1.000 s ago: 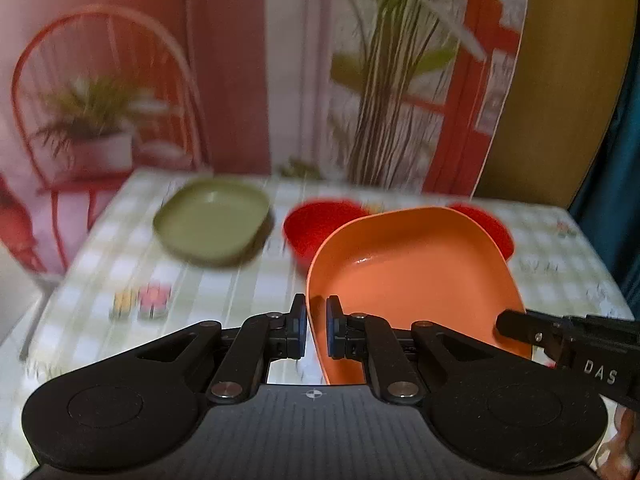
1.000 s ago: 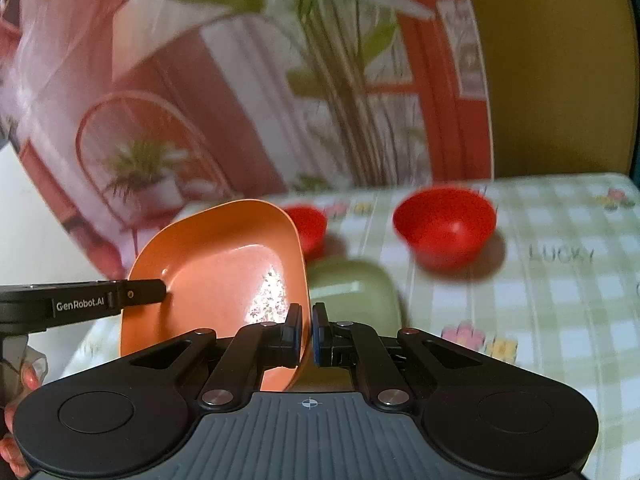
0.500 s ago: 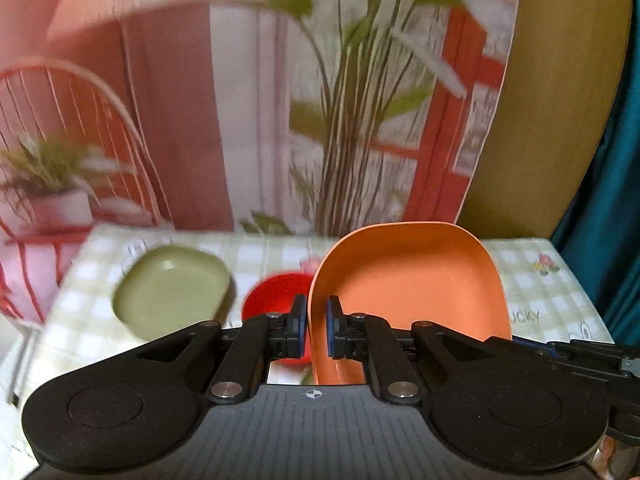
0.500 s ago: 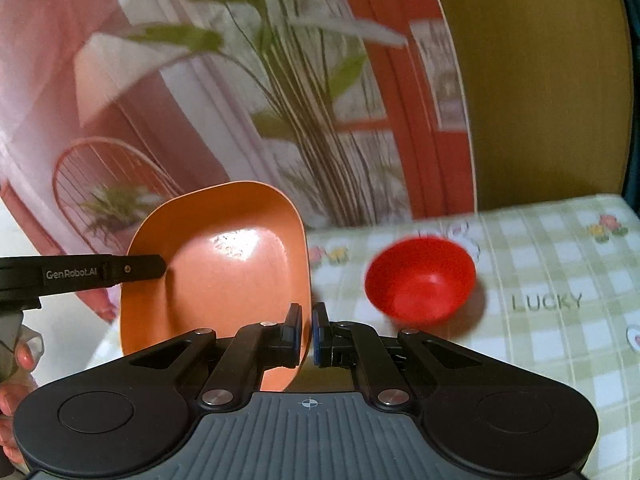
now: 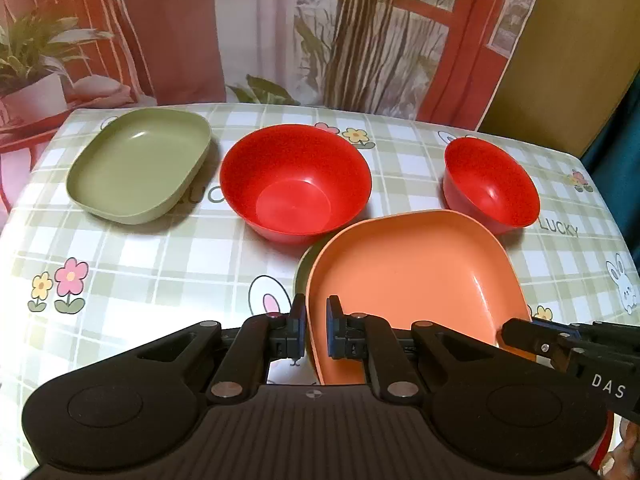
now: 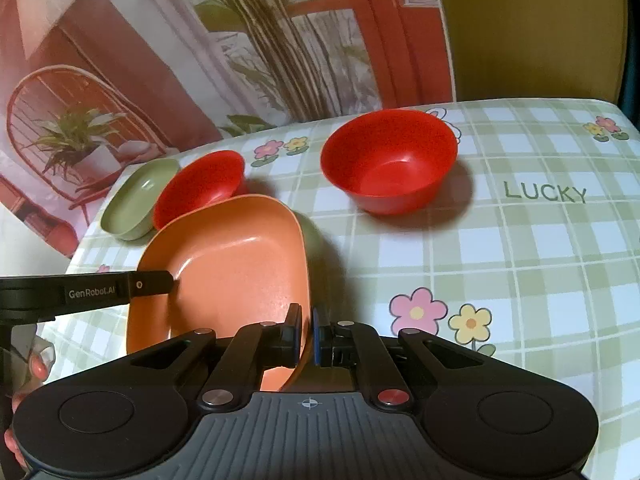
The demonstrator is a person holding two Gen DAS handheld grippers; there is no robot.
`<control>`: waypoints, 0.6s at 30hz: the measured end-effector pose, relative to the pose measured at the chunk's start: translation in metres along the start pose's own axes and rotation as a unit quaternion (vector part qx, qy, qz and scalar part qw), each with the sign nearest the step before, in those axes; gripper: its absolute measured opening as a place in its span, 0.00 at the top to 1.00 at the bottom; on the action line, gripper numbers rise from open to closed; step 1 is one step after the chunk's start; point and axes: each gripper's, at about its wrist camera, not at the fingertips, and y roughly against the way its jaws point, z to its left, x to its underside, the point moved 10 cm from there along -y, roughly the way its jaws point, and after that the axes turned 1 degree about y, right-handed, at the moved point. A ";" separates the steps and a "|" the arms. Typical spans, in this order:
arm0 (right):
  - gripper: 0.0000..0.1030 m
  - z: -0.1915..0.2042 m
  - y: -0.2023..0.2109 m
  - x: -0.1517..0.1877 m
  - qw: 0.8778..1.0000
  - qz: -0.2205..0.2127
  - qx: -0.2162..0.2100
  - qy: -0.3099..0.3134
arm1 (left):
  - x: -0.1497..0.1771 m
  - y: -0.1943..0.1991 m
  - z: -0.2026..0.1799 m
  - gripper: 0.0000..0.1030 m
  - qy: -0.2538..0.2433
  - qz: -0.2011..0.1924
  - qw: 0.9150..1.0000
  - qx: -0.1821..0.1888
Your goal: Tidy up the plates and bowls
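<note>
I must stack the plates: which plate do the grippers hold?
The orange plate; both grippers pinch its rim. The green plate lies free at the table's far left.

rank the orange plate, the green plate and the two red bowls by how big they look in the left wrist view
1. orange plate, though it is nearest the camera
2. green plate and the middle red bowl: too alike to rank
3. right red bowl, clearly smallest

Checked tablecloth (image 5: 160,264), green plate (image 5: 138,170), two red bowls (image 5: 295,182)
</note>
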 end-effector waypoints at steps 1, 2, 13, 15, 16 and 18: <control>0.94 0.000 -0.001 -0.001 1.000 0.000 -0.002 0.000 | 0.000 -0.002 0.001 0.90 -0.002 0.002 1.000 -0.003; 0.94 0.000 -0.004 -0.003 1.000 0.000 -0.002 0.001 | -0.001 -0.004 0.002 0.90 -0.004 0.004 1.000 -0.008; 0.94 -0.003 -0.019 -0.008 1.000 0.005 0.011 0.009 | -0.008 -0.018 -0.006 0.89 -0.039 -0.002 0.999 -0.035; 0.94 -0.002 -0.020 -0.008 1.000 0.006 0.013 0.012 | -0.008 -0.019 -0.007 0.89 -0.047 -0.002 0.998 -0.038; 0.94 -0.003 -0.020 -0.008 1.000 0.007 0.013 0.013 | -0.008 -0.019 -0.008 0.89 -0.048 -0.002 0.998 -0.038; 0.94 -0.003 -0.020 -0.008 1.000 0.007 0.013 0.012 | -0.008 -0.019 -0.008 0.89 -0.049 -0.001 0.998 -0.036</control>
